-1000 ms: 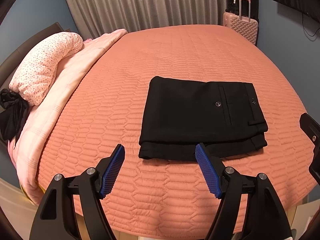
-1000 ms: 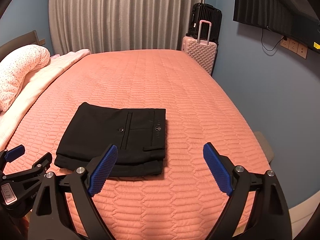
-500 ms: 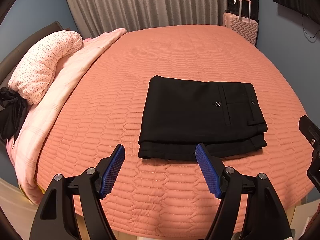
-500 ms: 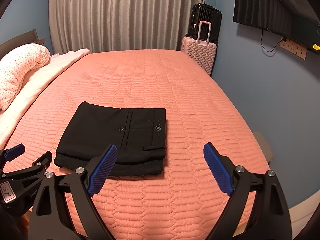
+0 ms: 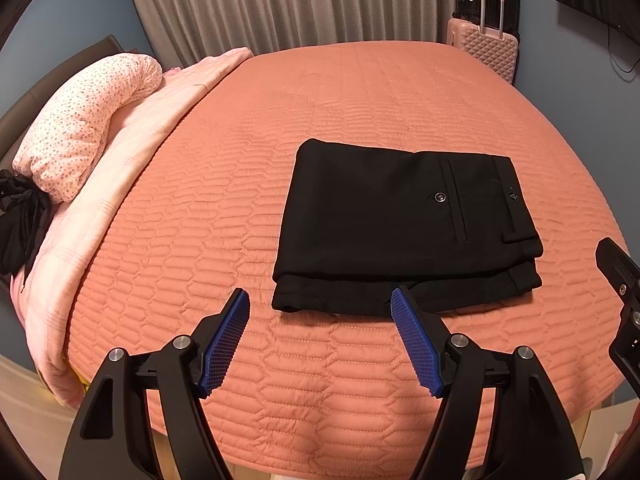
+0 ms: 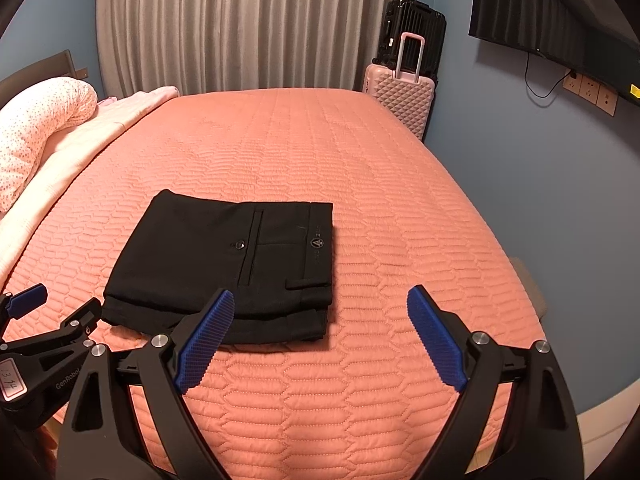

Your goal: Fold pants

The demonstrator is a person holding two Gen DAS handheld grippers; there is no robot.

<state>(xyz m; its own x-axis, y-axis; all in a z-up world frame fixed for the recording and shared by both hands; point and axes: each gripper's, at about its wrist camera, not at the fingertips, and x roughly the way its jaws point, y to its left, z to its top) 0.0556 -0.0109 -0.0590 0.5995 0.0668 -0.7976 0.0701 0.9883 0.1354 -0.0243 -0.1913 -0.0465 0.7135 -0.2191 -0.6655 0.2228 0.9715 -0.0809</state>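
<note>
Black pants (image 5: 392, 224) lie folded in a flat rectangle on the orange quilted bed (image 5: 320, 100), back pocket and button facing up. They also show in the right wrist view (image 6: 228, 264). My left gripper (image 5: 320, 304) is open and empty, held above the bed just short of the pants' near edge. My right gripper (image 6: 320, 304) is open and empty, over the bed at the pants' near right corner. The left gripper (image 6: 24, 304) shows at the left edge of the right wrist view.
A pink blanket (image 5: 132, 148) and a dotted pillow (image 5: 84, 120) lie along the bed's left side. A pink suitcase (image 6: 400, 96) and a black one (image 6: 416, 28) stand at the far right corner. Curtains (image 6: 248, 24) hang behind. A TV (image 6: 560, 16) hangs on the right wall.
Both grippers have drifted back very slightly. The pants have not moved and both grippers stay open.
</note>
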